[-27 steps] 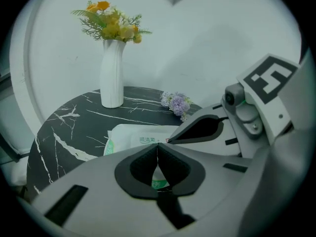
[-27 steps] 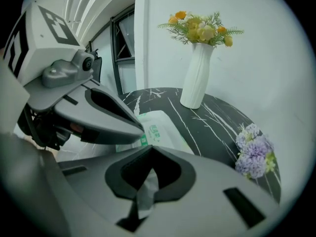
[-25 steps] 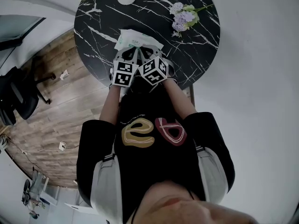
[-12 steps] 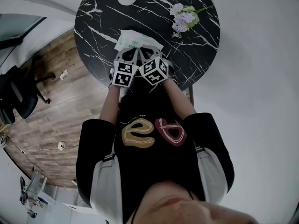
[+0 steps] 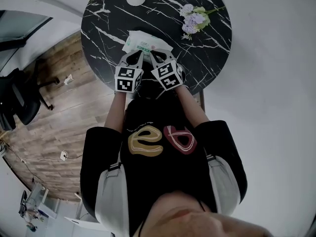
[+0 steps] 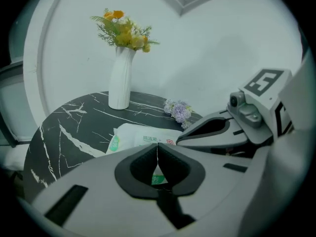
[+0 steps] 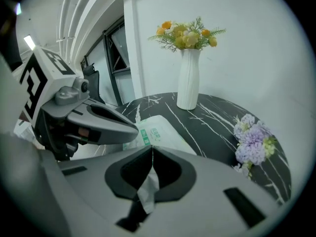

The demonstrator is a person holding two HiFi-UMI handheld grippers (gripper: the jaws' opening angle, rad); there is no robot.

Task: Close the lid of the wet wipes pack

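The white wet wipes pack (image 5: pixel 146 42) with green print lies on the round black marble table (image 5: pixel 207 58). In the head view both grippers sit side by side at the pack's near edge, left gripper (image 5: pixel 136 56) and right gripper (image 5: pixel 154 56). The left gripper (image 6: pixel 157 145) is shut, and the pack (image 6: pixel 140 133) lies just past its tips. The right gripper (image 7: pixel 151 147) is shut too, with the pack (image 7: pixel 157 131) beyond it. A white crumpled strip (image 7: pixel 147 190) shows through the opening behind its tips; I cannot tell whether it is pinched. The pack's lid is hidden.
A white vase (image 6: pixel 120 79) with yellow flowers stands at the table's far side. A purple flower sprig (image 5: pixel 193 19) lies to the pack's right. The person sits at the table's near edge. An office chair (image 5: pixel 17 100) stands on the wooden floor to the left.
Both grippers have edged forward to the pack's near edge and spread slightly apart. The pack has not moved.
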